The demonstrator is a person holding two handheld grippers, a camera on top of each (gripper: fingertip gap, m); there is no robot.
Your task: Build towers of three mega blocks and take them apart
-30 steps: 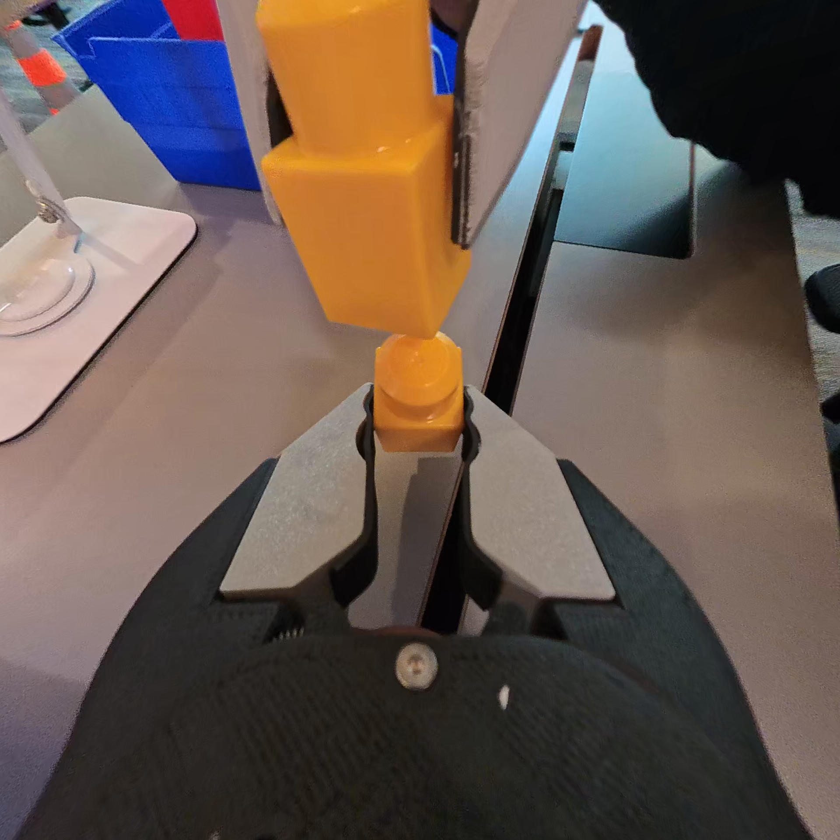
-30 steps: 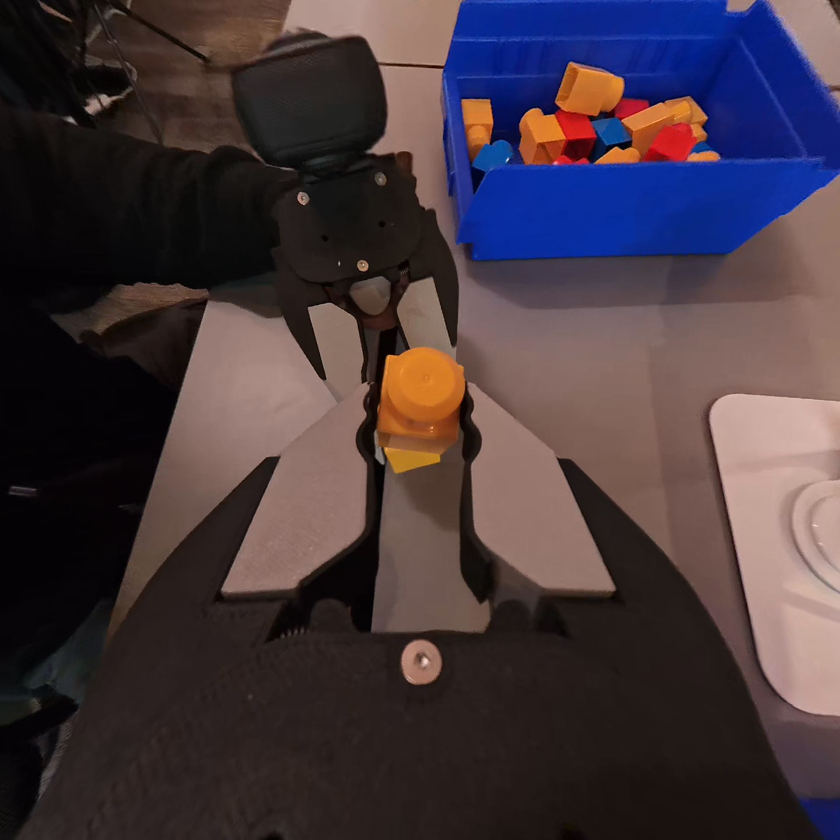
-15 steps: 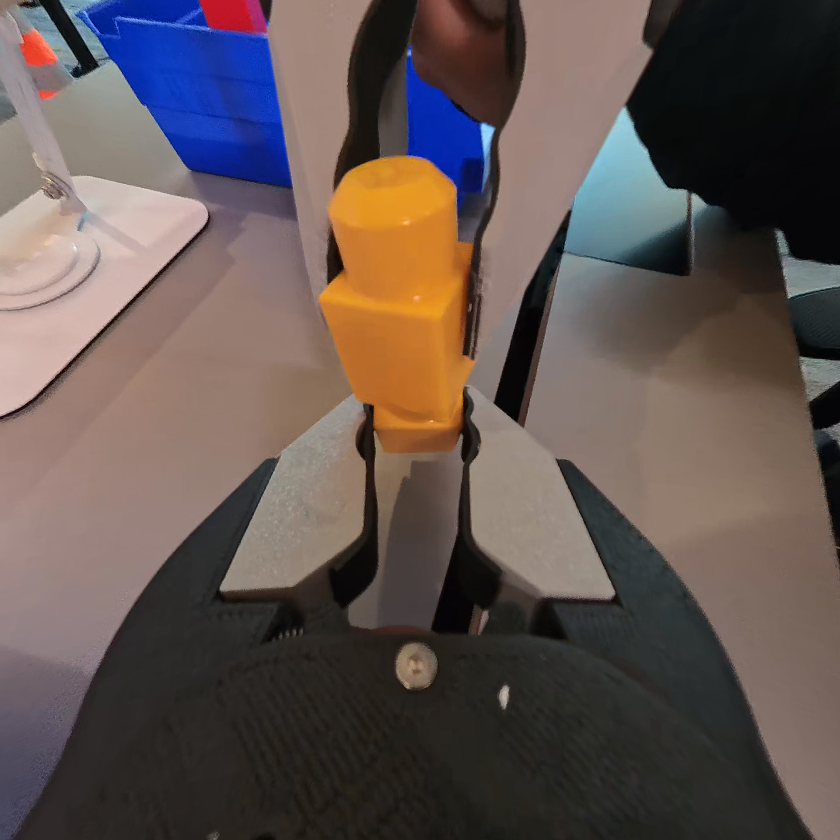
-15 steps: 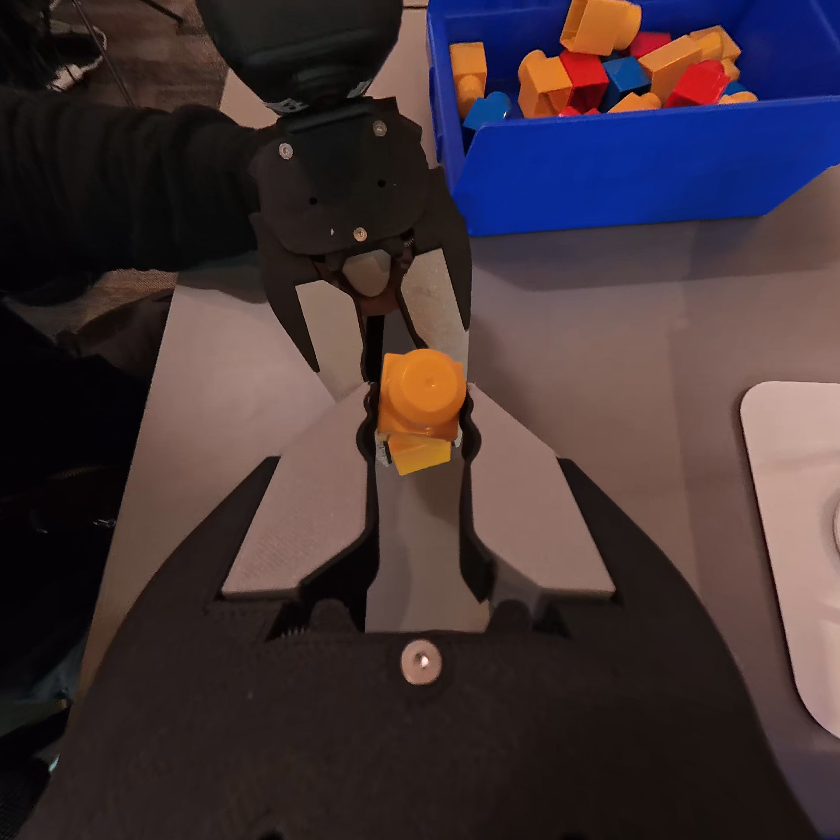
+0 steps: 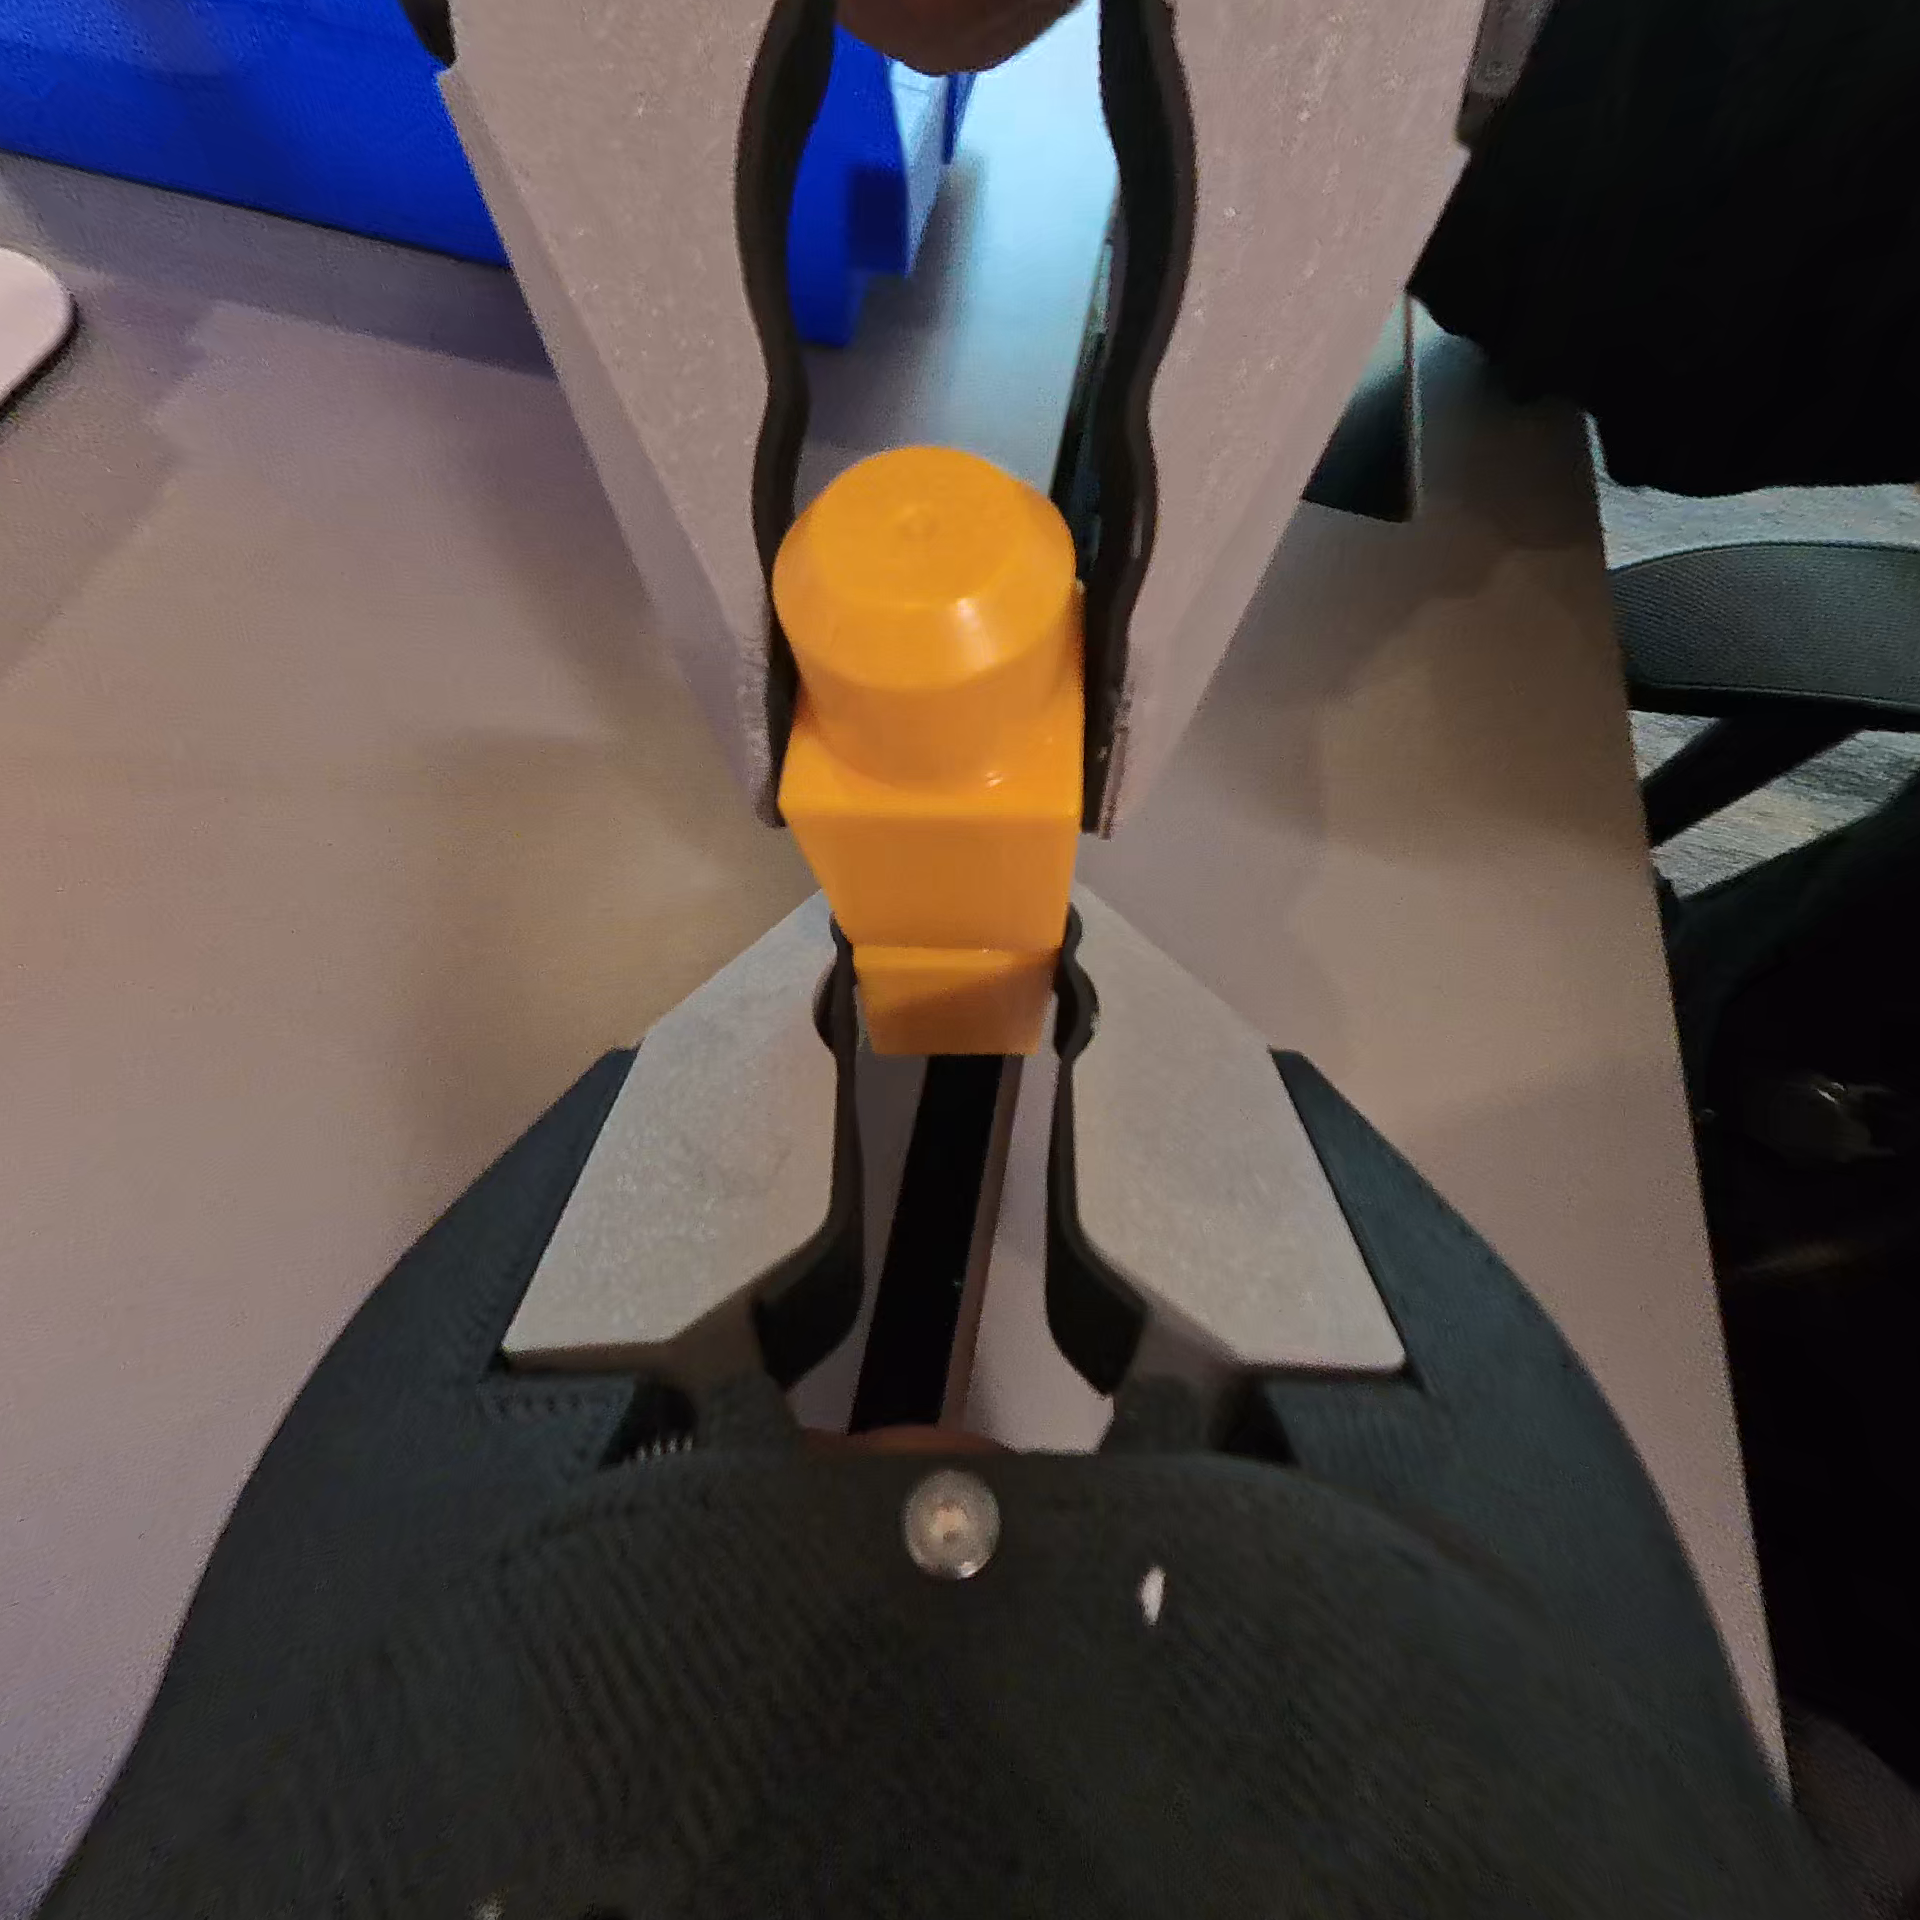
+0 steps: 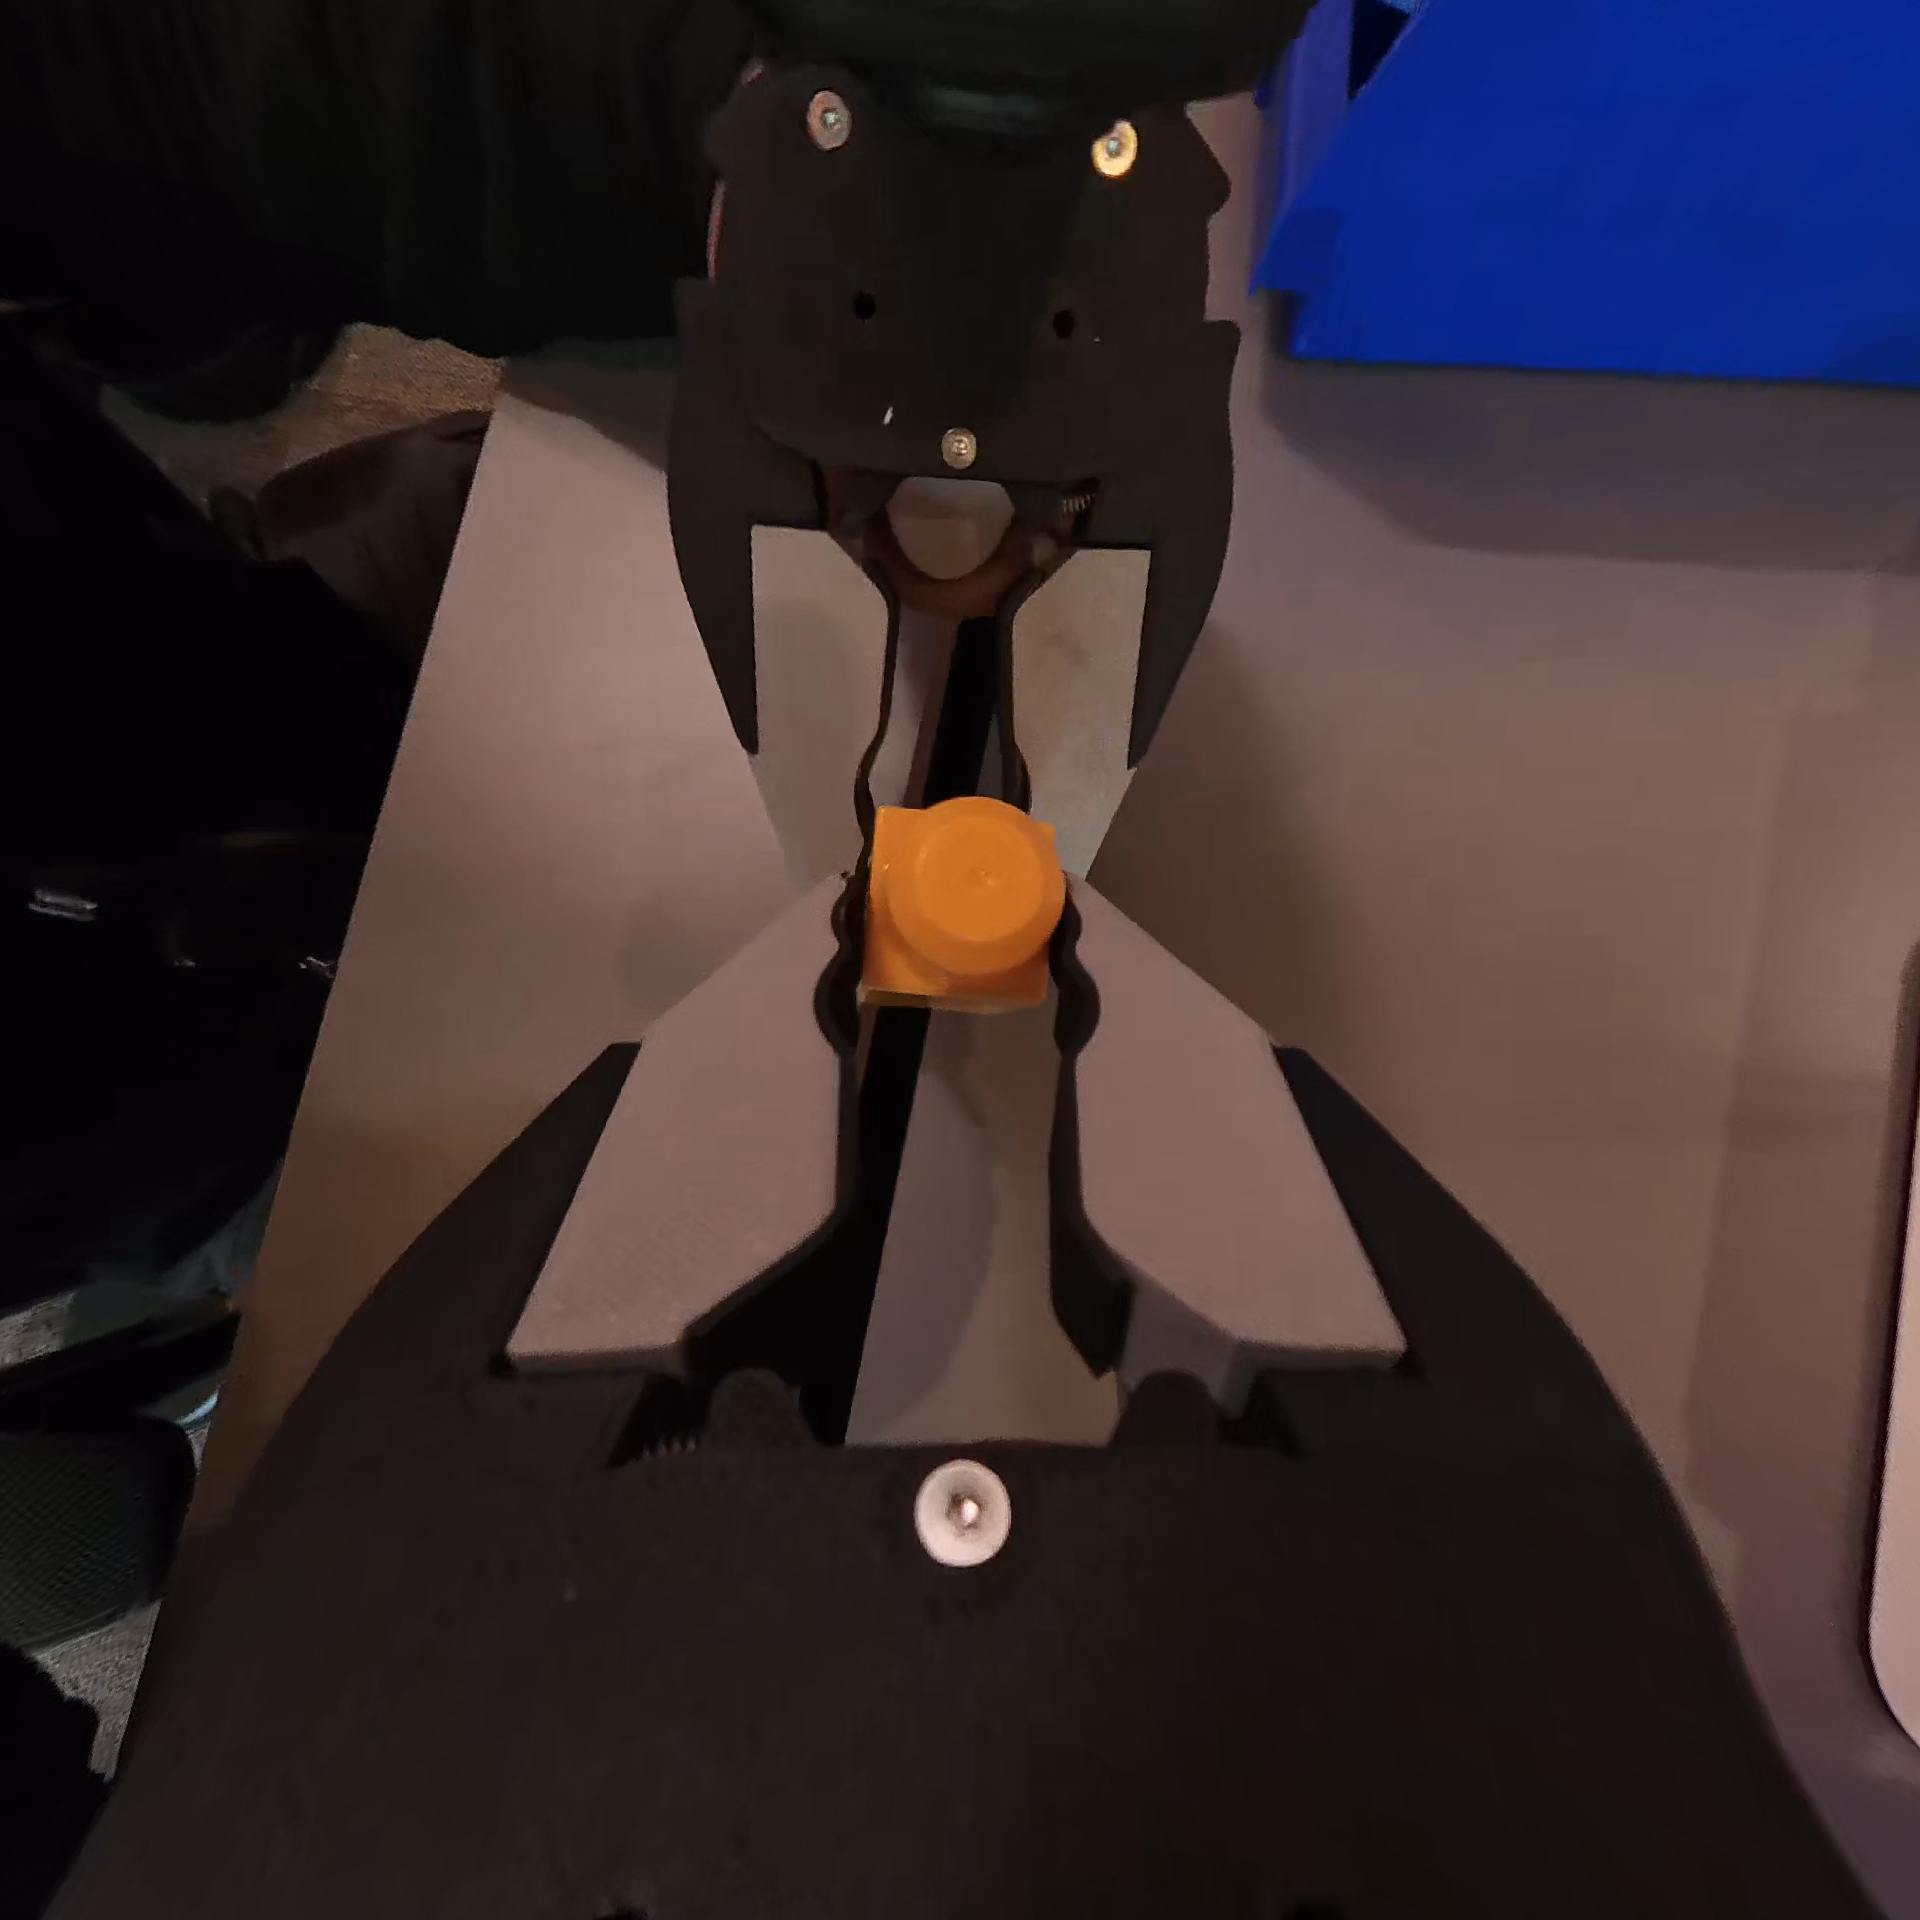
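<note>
Two orange mega blocks are joined in the air above the grey table (image 5: pixel 312 727). My left gripper (image 5: pixel 951 966) is shut on the lower orange block (image 5: pixel 951 1000). My right gripper (image 5: pixel 935 816) comes in from above and is shut on the upper orange block (image 5: pixel 925 748), which sits on the lower one. In the right wrist view my right gripper (image 6: pixel 961 916) grips the upper block (image 6: pixel 961 902), stud towards the camera. Only a sliver of the lower block (image 6: pixel 935 1000) shows beneath it. My left gripper (image 6: pixel 956 831) faces it from the far side.
A blue bin (image 5: pixel 260 94) stands at the back left, and shows at the top right of the right wrist view (image 6: pixel 1610 208). A white pad (image 6: pixel 1907 1351) lies on the table. A dark gap between two tabletops (image 5: pixel 930 1195) runs under the blocks. An office chair (image 5: pixel 1766 623) is beyond the table edge. About 5 centimetres separates my left fingertips from my right.
My right gripper has lowered the upper orange block onto the lower block's stud. The two blocks went from just touching to fully seated. Both grippers have stayed shut.
</note>
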